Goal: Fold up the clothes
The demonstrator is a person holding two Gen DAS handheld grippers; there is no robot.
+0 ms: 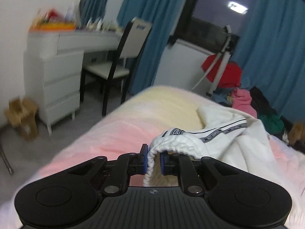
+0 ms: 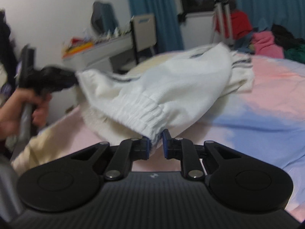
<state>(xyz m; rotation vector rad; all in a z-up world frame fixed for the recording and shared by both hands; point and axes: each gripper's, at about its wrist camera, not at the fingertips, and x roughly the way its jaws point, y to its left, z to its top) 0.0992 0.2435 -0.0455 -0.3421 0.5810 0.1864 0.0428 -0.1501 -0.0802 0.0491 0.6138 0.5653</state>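
A white garment (image 1: 225, 139) with a ribbed elastic waistband and a black-and-white side stripe hangs stretched over the bed. My left gripper (image 1: 153, 159) is shut on one end of the waistband. My right gripper (image 2: 156, 144) is shut on the other end of the waistband (image 2: 141, 114), and the white garment (image 2: 171, 80) spreads away from it toward the far side. The left gripper (image 2: 47, 78) with the hand holding it also shows at the left of the right wrist view, gripping the garment's far corner.
The bed (image 1: 114, 133) has a pink, cream and blue cover (image 2: 266, 99). A white desk with drawers (image 1: 57, 76) and a chair (image 1: 118, 64) stand beyond its left side. A pile of coloured clothes (image 1: 246, 99) lies at the far right, by blue curtains (image 1: 266, 47).
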